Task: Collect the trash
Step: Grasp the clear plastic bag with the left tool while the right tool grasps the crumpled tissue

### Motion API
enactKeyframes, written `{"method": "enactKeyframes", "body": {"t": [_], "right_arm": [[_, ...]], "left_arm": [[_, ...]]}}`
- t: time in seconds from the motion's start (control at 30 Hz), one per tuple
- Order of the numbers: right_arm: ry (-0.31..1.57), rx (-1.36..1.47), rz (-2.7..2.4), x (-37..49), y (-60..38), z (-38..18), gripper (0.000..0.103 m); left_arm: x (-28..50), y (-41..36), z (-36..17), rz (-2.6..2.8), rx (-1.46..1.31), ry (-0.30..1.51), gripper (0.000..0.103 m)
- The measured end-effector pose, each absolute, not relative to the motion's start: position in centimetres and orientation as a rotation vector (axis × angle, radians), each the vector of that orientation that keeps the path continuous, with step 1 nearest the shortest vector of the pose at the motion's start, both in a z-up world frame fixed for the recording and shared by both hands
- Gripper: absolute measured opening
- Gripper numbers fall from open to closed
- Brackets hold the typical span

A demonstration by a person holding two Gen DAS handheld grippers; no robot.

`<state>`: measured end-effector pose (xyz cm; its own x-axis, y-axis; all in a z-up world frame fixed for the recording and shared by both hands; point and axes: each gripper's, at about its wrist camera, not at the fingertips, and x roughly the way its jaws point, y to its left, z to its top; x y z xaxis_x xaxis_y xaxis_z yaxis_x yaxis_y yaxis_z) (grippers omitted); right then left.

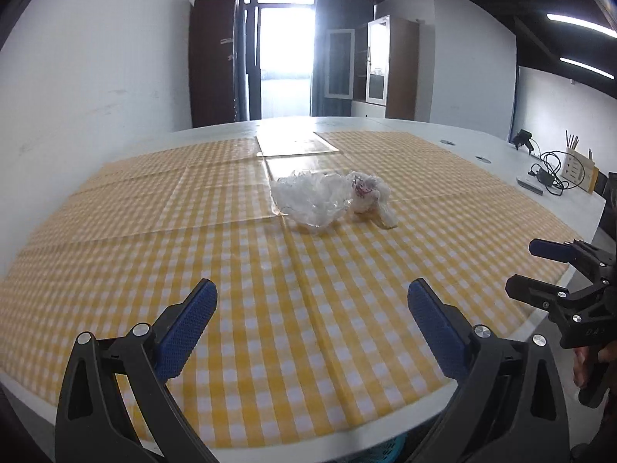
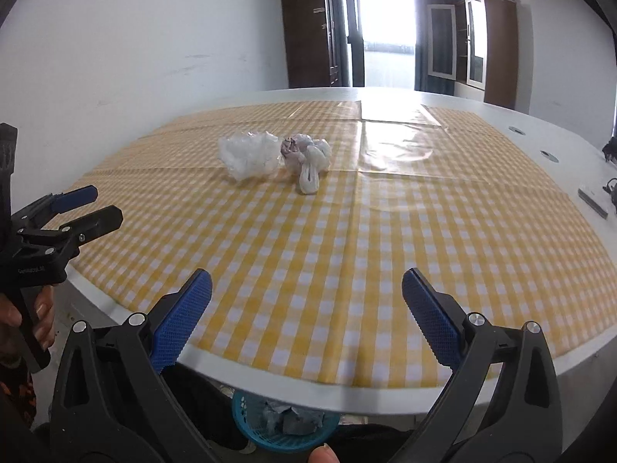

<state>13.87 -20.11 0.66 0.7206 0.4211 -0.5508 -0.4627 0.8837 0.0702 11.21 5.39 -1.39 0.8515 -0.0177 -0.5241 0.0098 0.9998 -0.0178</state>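
Two pieces of trash lie side by side in the middle of the yellow checked tablecloth (image 1: 231, 254): a crumpled clear plastic wrap (image 1: 308, 200) (image 2: 248, 156) and a knotted white plastic bag (image 1: 370, 196) (image 2: 308, 160). My left gripper (image 1: 312, 301) hovers over the near part of the cloth, open and empty, well short of the trash. My right gripper (image 2: 306, 293) is above the table's near edge, open and empty too. Each gripper shows in the other's view, the right (image 1: 540, 270) and the left (image 2: 92, 204), both with jaws apart. A blue basket (image 2: 285, 424) with crumpled paper sits below the table edge.
White table (image 2: 547, 131) extends beyond the cloth. Cables, a charger and a pencil holder (image 1: 574, 166) sit at its far right. A clear sheet (image 1: 297, 142) lies at the cloth's far end. Cabinets and a bright doorway stand behind. A hand (image 2: 23, 316) holds the left gripper.
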Motion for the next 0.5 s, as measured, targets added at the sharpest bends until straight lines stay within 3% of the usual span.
{"method": "enactKeyframes", "body": {"t": [0.5], "right_arm": [[0.698,0.001,0.452,26.1,-17.1,3.2,0.094]], "left_arm": [[25.4,10.5,-0.5,-0.049,-0.128,0.707,0.097]]}}
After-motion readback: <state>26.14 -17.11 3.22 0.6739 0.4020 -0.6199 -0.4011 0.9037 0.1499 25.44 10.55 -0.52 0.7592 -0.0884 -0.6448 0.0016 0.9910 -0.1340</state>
